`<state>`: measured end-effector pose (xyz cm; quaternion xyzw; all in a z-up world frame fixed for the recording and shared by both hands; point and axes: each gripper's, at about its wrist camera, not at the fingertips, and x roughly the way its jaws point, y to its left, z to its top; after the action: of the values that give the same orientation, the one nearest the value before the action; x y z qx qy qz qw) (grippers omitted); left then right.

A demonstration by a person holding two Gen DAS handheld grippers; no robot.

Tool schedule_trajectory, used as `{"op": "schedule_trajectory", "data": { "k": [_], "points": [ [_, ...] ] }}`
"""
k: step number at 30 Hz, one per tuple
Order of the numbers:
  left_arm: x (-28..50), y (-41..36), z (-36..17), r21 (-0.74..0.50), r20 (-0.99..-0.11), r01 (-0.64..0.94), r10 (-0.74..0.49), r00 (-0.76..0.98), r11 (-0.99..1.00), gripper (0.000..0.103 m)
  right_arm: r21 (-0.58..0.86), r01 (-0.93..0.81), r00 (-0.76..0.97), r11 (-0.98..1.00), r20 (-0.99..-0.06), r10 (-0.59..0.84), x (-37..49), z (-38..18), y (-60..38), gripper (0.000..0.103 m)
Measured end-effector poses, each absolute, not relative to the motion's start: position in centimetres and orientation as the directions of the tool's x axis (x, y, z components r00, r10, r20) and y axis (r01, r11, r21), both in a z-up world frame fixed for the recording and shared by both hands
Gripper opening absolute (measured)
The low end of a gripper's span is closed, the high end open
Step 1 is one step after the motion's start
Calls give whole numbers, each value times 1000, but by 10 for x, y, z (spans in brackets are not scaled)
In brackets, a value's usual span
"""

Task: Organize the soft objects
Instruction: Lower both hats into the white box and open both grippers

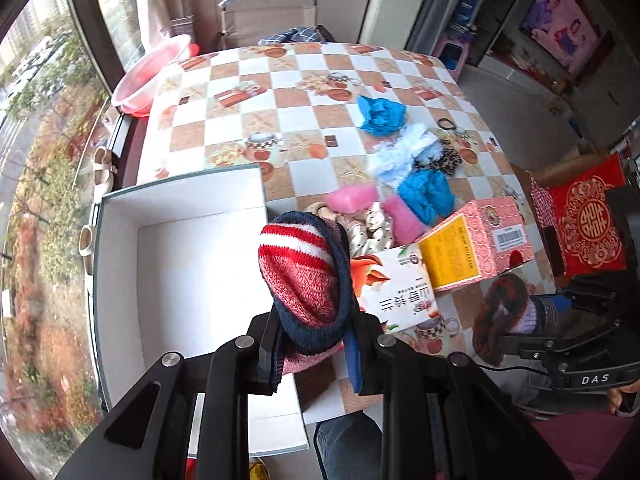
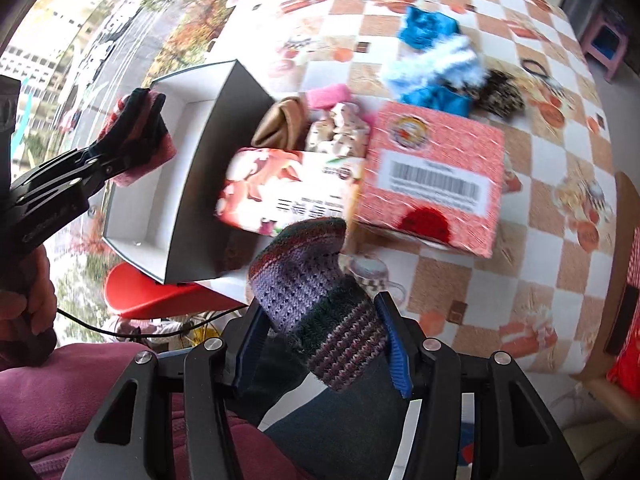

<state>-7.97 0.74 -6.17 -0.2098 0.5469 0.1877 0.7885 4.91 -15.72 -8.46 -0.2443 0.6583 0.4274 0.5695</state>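
Red sock: a knitted red-and-white striped sock with a navy cuff [image 1: 304, 276] is pinched between the fingers of the left gripper [image 1: 316, 354], held in the air at the near right edge of the box.
Purple sock: a knitted purple and dark-striped sock [image 2: 316, 296] is pinched between the blue-padded fingers of the right gripper [image 2: 324, 344], held over the near table edge, above the person's lap.
Box: an open white cardboard box with grey outer walls [image 1: 120, 240] sits at the table's left near corner and looks to have nothing in it yet.
Cartons: a flowered white carton [image 1: 394, 284] and a pink patterned carton with a yellow end [image 1: 480, 240] lie just beside the box.
Pile: blue plastic covers [image 1: 426, 196], pink sponges [image 1: 352, 198], a pale fluffy piece [image 1: 400, 152] and a spotted cloth [image 1: 370, 228] lie beyond the cartons on the checked tablecloth [image 1: 224, 120].
Risk, red sock: most of it bulges free above the grip; if let go this close to the wall it may catch on the rim or land outside.
Risk, purple sock: it hangs off the table; a loosened grip drops it to the lap or floor.
Risk, box: its corner appears to overhang the table, so a push from either tool might tip it.
Risk, crowding: both tools heading for one opening could collide.
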Motion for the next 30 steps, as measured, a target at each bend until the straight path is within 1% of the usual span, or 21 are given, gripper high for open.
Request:
{"op": "schedule_trajectory", "data": {
  "k": [9, 16, 24, 30],
  "points": [
    [-126, 37, -79, -85, -953, -667, 135, 272, 740, 27, 293, -882, -260, 370, -956, 137, 22, -82, -92, 54],
    [-157, 52, -94, -79, -966, -769, 142, 216, 635, 27, 321, -919, -303, 227, -947, 111, -12, -82, -36, 54],
    [-184, 64, -104, -48, -972, -833, 166, 166, 551, 27, 319, -946, -315, 57, -947, 68, -58, -85, 15, 54],
    [-200, 71, -115, -36, -978, -866, 161, 133, 498, 27, 306, -952, -306, -17, -952, 18, -77, -92, 26, 54]
  ]
}}
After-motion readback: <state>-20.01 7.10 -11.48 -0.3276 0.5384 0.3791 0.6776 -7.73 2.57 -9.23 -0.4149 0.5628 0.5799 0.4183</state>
